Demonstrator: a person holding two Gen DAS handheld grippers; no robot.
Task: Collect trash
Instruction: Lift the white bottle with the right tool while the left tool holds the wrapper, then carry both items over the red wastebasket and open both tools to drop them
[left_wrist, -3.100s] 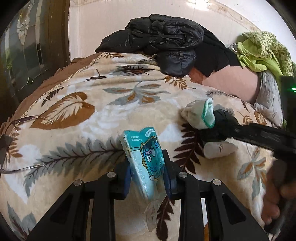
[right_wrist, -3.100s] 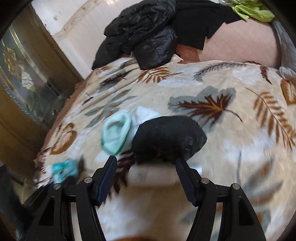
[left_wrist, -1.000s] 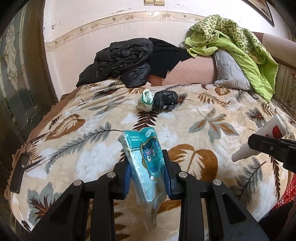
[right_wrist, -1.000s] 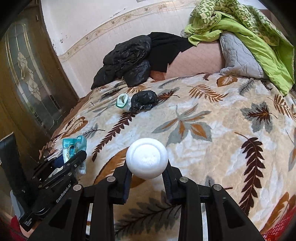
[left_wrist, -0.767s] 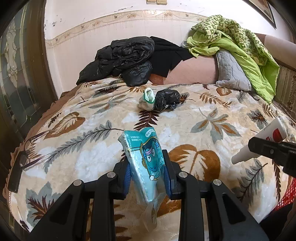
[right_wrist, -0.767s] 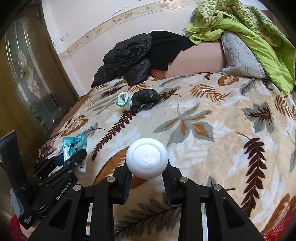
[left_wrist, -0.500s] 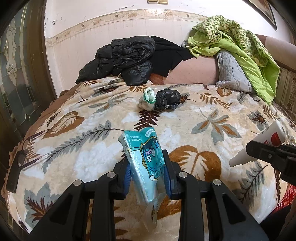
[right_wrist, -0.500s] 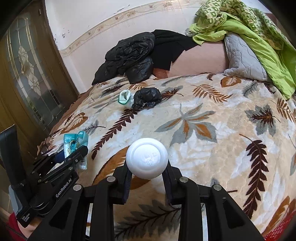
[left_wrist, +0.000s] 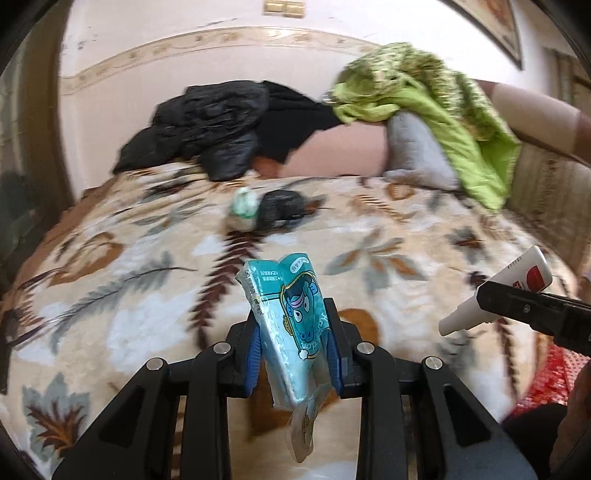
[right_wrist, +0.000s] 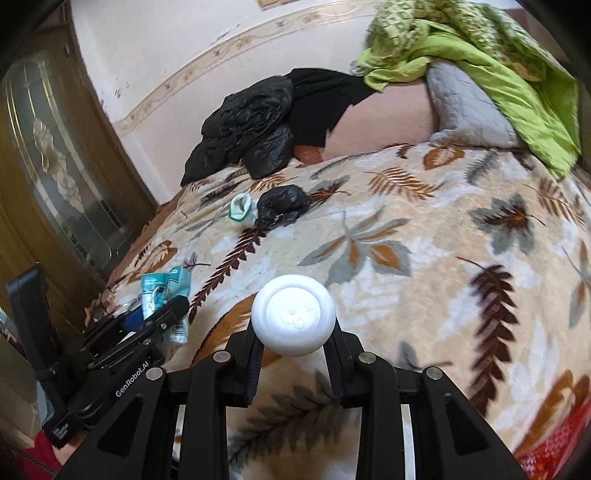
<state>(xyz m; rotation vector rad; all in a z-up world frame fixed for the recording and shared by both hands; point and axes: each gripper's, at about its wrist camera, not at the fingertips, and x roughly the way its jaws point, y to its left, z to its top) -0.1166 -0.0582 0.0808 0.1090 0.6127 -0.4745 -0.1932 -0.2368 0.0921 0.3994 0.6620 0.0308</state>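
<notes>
My left gripper (left_wrist: 294, 354) is shut on a teal tissue packet (left_wrist: 286, 314) with a cartoon face, held above the leaf-patterned blanket (left_wrist: 147, 295). The packet also shows in the right wrist view (right_wrist: 164, 291). My right gripper (right_wrist: 293, 347) is shut on a white tube (right_wrist: 293, 314), cap end toward the camera. The tube shows from the side in the left wrist view (left_wrist: 495, 291). A black plastic bag (right_wrist: 282, 205) and a white-and-green crumpled item (right_wrist: 240, 206) lie together on the far part of the bed.
A black jacket (right_wrist: 251, 125), a grey pillow (right_wrist: 465, 107) and a green quilt (right_wrist: 498, 62) are piled at the bed's head against the wall. A glass-panelled wooden door (right_wrist: 55, 177) stands at the left. Something red (right_wrist: 554, 443) shows at the lower right.
Both grippers have drawn back from the bed's far part with their loads. In the last second the views shifted slightly, and the left view is now blurred by motion.
</notes>
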